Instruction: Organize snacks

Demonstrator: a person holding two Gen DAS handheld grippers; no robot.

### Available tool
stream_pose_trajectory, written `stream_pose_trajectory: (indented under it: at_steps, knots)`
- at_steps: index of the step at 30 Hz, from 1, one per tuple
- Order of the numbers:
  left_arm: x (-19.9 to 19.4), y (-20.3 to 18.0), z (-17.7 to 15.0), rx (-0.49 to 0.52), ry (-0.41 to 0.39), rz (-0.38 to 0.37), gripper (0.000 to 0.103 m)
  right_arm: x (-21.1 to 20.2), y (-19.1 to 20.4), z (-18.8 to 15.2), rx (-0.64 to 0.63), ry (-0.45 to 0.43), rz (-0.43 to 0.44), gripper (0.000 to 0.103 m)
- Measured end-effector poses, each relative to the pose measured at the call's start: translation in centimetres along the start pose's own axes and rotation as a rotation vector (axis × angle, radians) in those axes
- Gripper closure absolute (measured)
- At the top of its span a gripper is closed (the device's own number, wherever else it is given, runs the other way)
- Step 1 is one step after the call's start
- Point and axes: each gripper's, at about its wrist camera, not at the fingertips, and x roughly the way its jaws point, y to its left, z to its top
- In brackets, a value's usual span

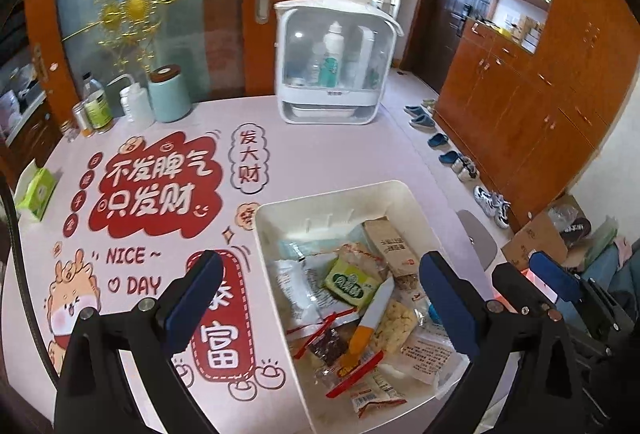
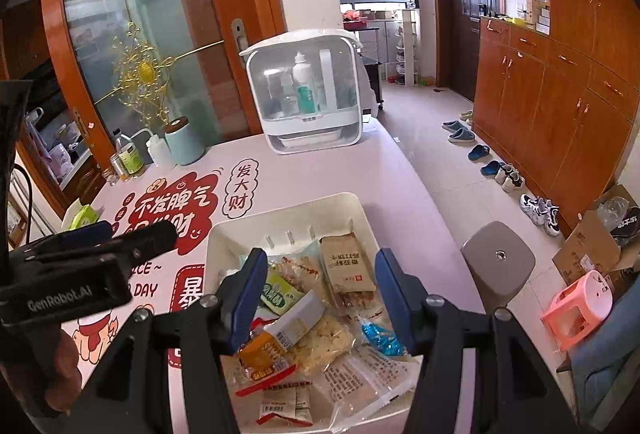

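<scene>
A white bin (image 1: 276, 218) sits on the pink table, full of several snack packets. It also shows in the right wrist view (image 2: 224, 230). Inside lie a brown packet (image 1: 394, 248), a green packet (image 1: 350, 282), an orange-and-white packet (image 1: 370, 318) and a puffed-snack bag (image 1: 394, 324). My left gripper (image 1: 320, 302) is open and empty, above the bin's near half. My right gripper (image 2: 318, 298) is open and empty, low over the orange-and-white packet (image 2: 280, 334) and the green packet (image 2: 278, 294). The right gripper also shows in the left wrist view (image 1: 532, 282), beside the bin.
A white clear-fronted cabinet (image 1: 334, 61) with bottles stands at the table's far edge. A teal canister (image 1: 168, 93), bottles and jars (image 1: 96, 105) stand far left, a green tissue box (image 1: 38, 191) at the left edge. A grey stool (image 2: 498, 262), pink stool (image 2: 578, 308) and shoes are on the floor.
</scene>
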Motion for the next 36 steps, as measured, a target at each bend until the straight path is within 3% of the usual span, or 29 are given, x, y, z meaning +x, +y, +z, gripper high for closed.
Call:
stream_pose_trajectory:
  at_steps: [5, 15, 28, 36]
  knots:
    - [-1.2, 1.9, -1.3, -0.046, 0.005, 0.02, 0.005, -0.2, 1.0, -0.4, -0.025, 0.009, 0.013, 0.046]
    - [-4.2, 6.5, -4.9, -0.099, 0.046, 0.143, 0.005, -0.5, 3.7, -1.6, -0.067, 0.045, 0.07, 0.046]
    - [-7.8, 8.3, -8.0, -0.111, 0.028, 0.266, 0.005, -1.9, 7.9, -3.2, -0.104, 0.11, 0.184, 0.046]
    - [-8.0, 8.8, -8.5, -0.112, 0.04, 0.268, 0.005, -2.8, 9.4, -3.7, -0.13, 0.11, 0.166, 0.046]
